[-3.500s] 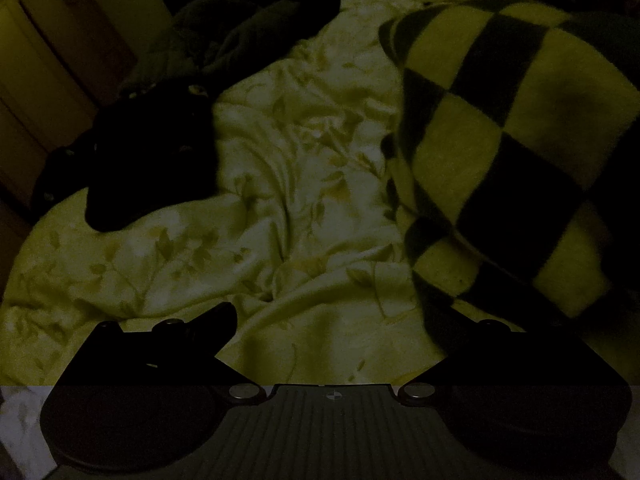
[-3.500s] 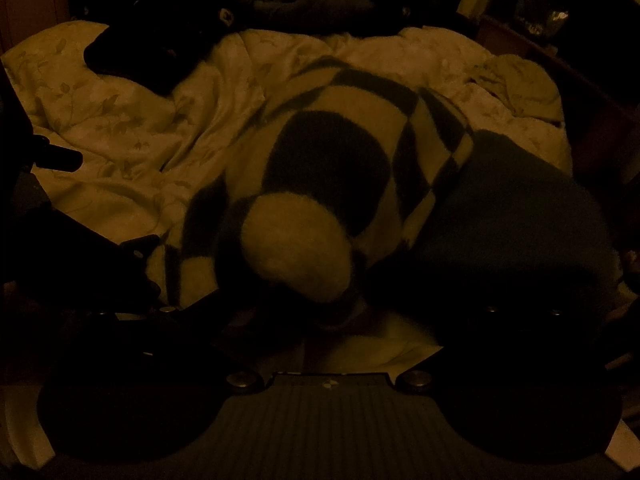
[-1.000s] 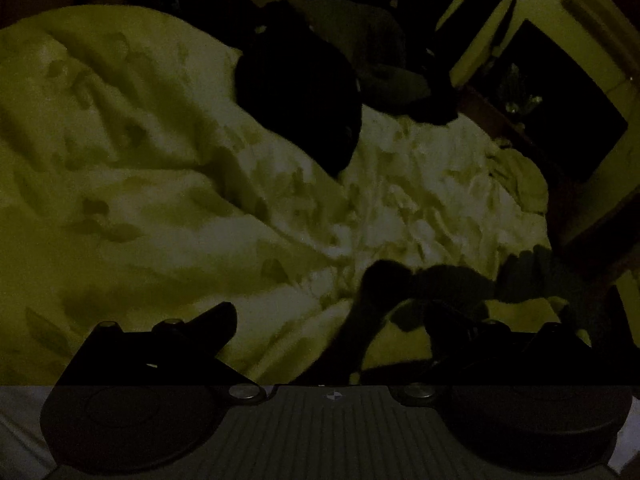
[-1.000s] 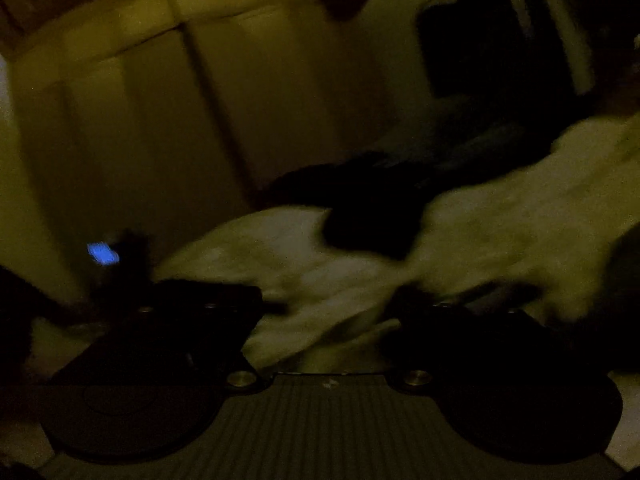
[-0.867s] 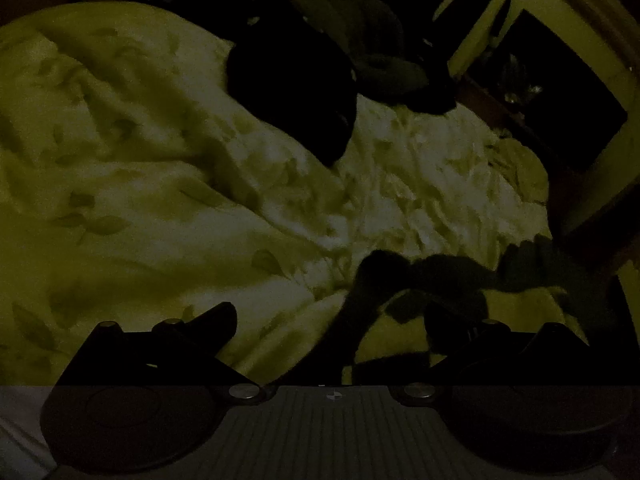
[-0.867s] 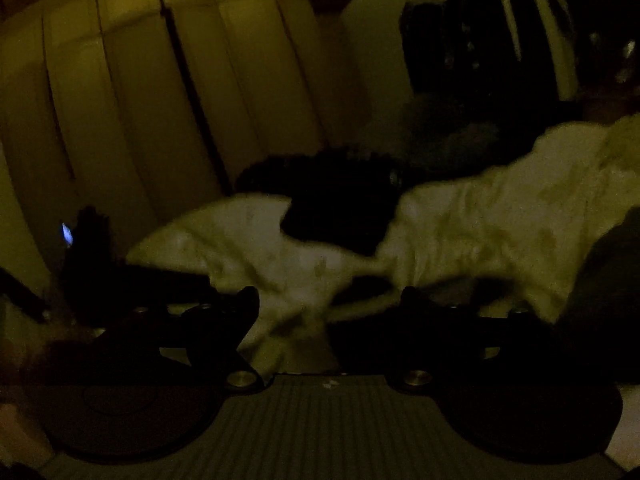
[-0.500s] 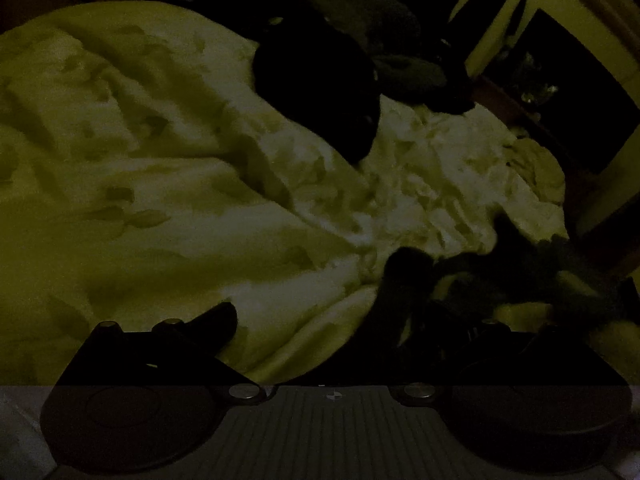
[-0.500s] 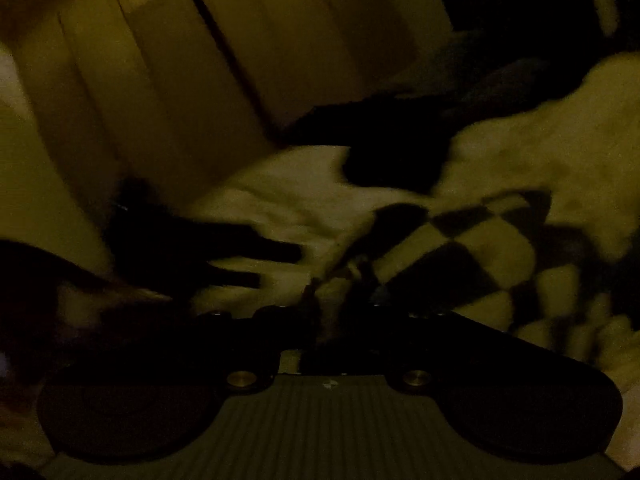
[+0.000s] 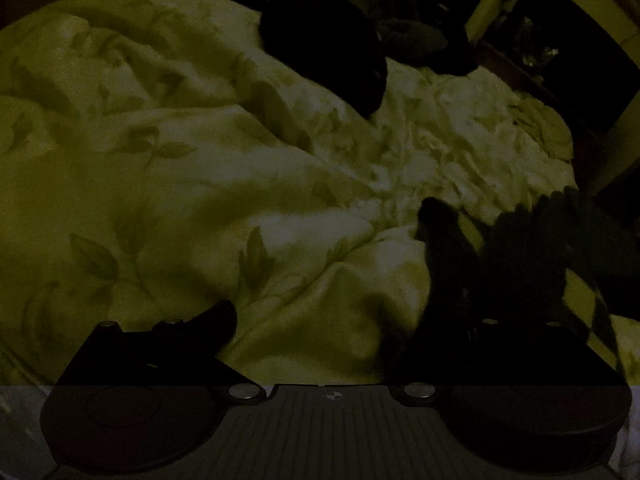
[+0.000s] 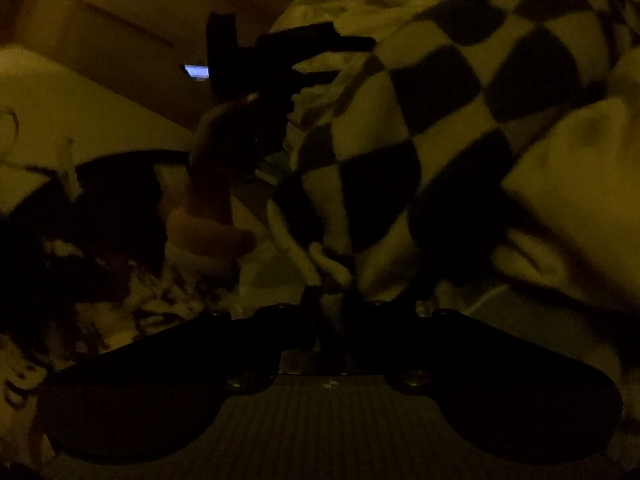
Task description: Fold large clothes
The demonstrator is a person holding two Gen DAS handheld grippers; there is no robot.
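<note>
The right gripper (image 10: 332,312) has its fingers drawn together, pinching an edge of the checkered fleece garment (image 10: 420,128), which hangs bunched above it. The left gripper (image 9: 332,320) stands wide apart over the leaf-print duvet (image 9: 180,184), its right finger beside the garment's dark fabric near the bed's right edge. A black garment (image 9: 328,48) lies toward the duvet's far edge.

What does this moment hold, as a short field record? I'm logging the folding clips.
surface: leaf-print duvet, rumpled
garment: checkered sweater, bunched up
right gripper: shut on the sweater's edge
left gripper: open, sweater by one finger
other clothes: dark garment lying on the duvet's far side
lighting: very dim; details hard to read
</note>
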